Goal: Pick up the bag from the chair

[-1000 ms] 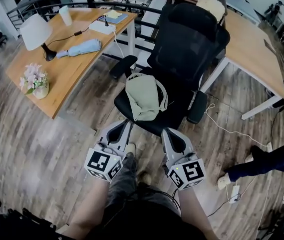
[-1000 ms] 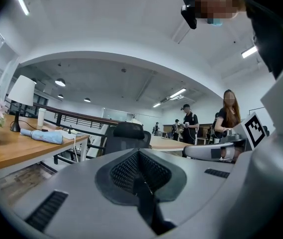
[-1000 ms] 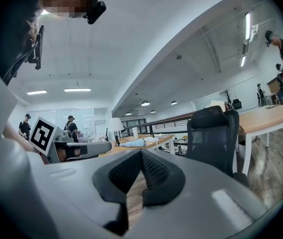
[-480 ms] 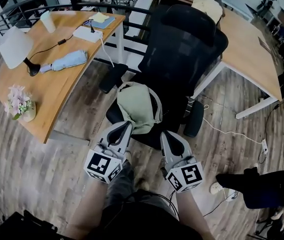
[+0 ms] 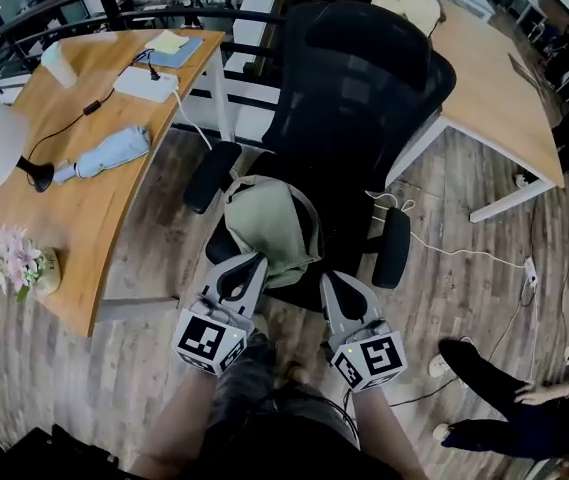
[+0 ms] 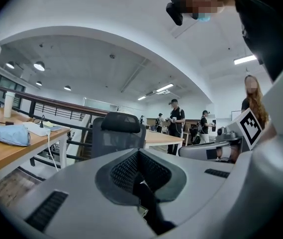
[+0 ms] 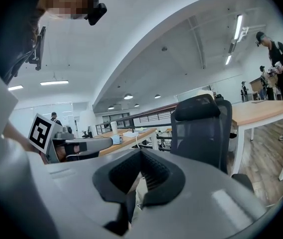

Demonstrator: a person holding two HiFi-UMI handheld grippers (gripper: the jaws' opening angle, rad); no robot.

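An olive-green fabric bag [image 5: 264,230] lies slumped on the seat of a black mesh office chair [image 5: 364,88], its strap looped over the top. Both grippers point level at the seat's front edge. The left gripper [image 5: 247,264] has its jaws pressed together with nothing between them, and its tips sit at the bag's near edge; whether they touch it cannot be told. The right gripper [image 5: 335,279], jaws likewise closed and empty, sits just beside the bag's near right corner. A wooden desk [image 5: 94,228] left of the chair bears a folded blue umbrella [image 5: 104,155].
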